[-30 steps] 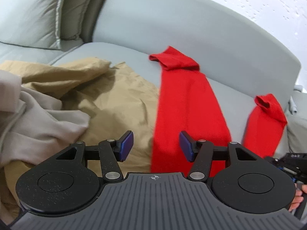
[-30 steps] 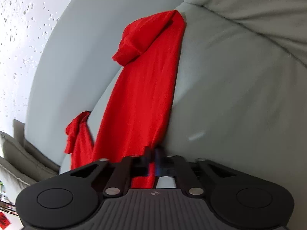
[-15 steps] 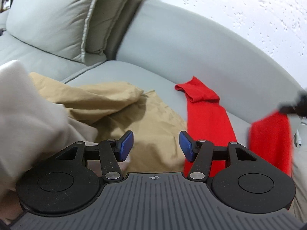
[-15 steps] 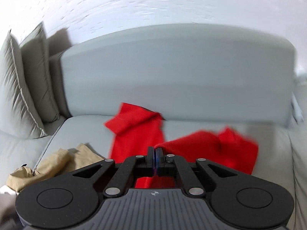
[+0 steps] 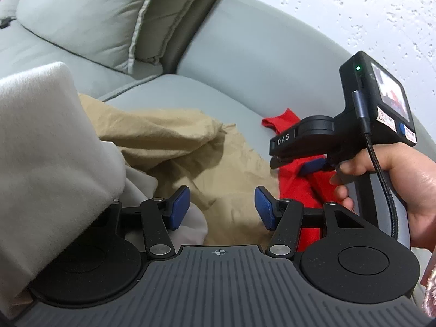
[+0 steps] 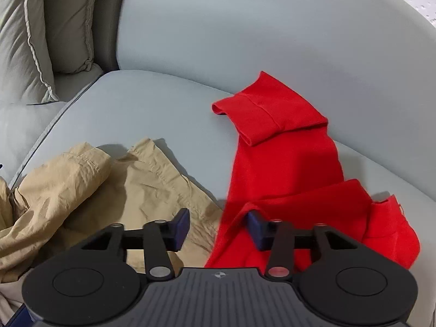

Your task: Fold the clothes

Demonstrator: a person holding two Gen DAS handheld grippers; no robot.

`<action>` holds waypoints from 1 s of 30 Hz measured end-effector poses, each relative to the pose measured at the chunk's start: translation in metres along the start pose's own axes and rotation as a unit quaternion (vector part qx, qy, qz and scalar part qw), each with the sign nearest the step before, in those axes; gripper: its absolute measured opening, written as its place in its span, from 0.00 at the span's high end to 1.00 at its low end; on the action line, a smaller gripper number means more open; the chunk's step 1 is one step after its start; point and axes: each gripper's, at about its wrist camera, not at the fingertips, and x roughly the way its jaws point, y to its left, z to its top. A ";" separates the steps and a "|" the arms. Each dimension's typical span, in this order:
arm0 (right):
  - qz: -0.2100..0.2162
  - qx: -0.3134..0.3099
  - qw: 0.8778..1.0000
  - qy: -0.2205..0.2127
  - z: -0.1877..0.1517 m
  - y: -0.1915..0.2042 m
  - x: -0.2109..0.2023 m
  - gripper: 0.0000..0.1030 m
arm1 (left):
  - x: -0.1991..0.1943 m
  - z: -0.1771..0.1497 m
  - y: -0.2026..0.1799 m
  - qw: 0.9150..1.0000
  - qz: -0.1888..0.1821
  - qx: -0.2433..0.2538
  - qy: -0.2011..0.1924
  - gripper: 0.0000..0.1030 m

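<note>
A red shirt [image 6: 286, 163] lies on the grey sofa seat [image 6: 152, 109], its right half folded over toward the front. My right gripper [image 6: 219, 229] is open and empty just above the shirt's near edge. In the left wrist view the right gripper [image 5: 299, 163] hovers over the red shirt [image 5: 297, 188]. My left gripper [image 5: 222, 209] is open and empty over a tan garment [image 5: 190, 147].
The tan garment [image 6: 95, 190] lies crumpled left of the red shirt. A pale grey garment [image 5: 46, 150] is bunched at the left, close to my left gripper. Sofa cushions [image 5: 90, 19] and the backrest [image 6: 245, 32] stand behind.
My right gripper carried the red shirt's edge over to the left, laid it down and opened. My left gripper drew back leftward over the tan garment.
</note>
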 end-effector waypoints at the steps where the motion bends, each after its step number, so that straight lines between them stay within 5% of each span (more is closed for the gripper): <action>1: 0.008 0.010 1.000 -0.005 0.000 -0.005 -0.008 0.42 | 0.000 0.000 0.000 1.000 0.000 0.000 0.000 0.43; 6: 0.065 0.070 0.995 -0.037 -0.021 -0.044 -0.074 0.31 | -0.003 -0.003 -0.004 1.000 0.000 0.003 -0.001 0.43; 9: 0.100 0.099 0.989 -0.048 -0.061 -0.076 -0.127 0.29 | -0.013 -0.007 -0.006 1.000 -0.003 0.008 -0.013 0.43; 14: 0.119 0.150 0.981 -0.045 -0.185 -0.136 -0.208 0.25 | -0.041 -0.034 -0.011 1.000 -0.026 0.016 -0.002 0.42; 20: 0.108 0.136 0.985 0.005 -0.312 -0.143 -0.234 0.25 | -0.092 -0.067 -0.031 0.994 -0.016 0.062 0.087 0.37; 24: 0.125 0.154 0.980 0.009 -0.356 -0.136 -0.235 0.26 | -0.129 -0.098 -0.033 0.987 0.047 0.084 0.129 0.32; 30: 0.178 0.199 0.964 -0.004 -0.376 -0.131 -0.236 0.41 | -0.158 -0.155 -0.023 0.968 0.019 0.016 0.249 0.58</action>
